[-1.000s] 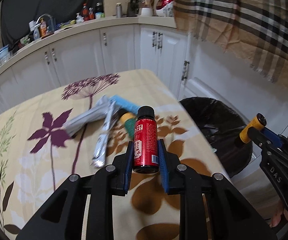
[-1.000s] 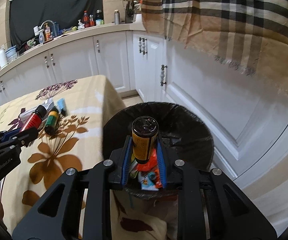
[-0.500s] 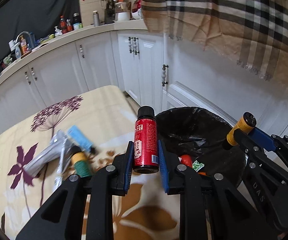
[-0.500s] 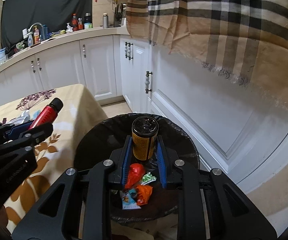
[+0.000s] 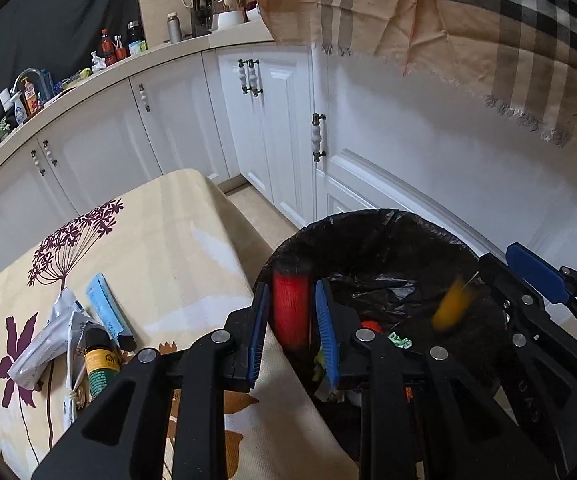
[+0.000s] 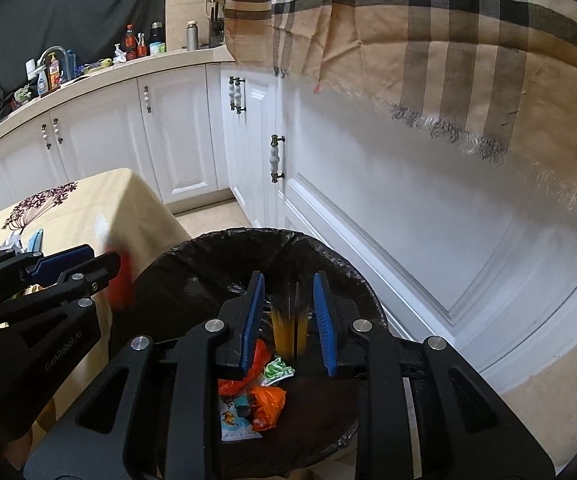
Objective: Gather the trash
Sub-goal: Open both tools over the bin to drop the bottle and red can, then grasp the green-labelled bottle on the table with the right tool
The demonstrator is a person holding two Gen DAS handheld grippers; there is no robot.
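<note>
My left gripper [image 5: 291,312] is open over the rim of the black-lined trash bin [image 5: 372,232]. The red bottle [image 5: 291,308] is a blur falling between its blue pads. My right gripper [image 6: 288,312] is open above the bin [image 6: 208,264]. The yellow bottle [image 6: 288,332] is a blur dropping between its pads; it also shows in the left wrist view [image 5: 450,304]. Wrappers [image 6: 264,396] lie at the bottom of the bin. On the table [image 5: 160,240] remain a green-and-yellow bottle [image 5: 100,364], a blue packet [image 5: 106,312] and silver wrappers [image 5: 44,348].
White cabinets [image 5: 272,128] stand behind the bin. A plaid cloth [image 6: 428,32] hangs above. The cluttered counter [image 5: 68,80] runs along the back. The table's edge lies just left of the bin.
Both grippers have opened over the bin. The red bottle and the yellow bottle have been let go and are falling.
</note>
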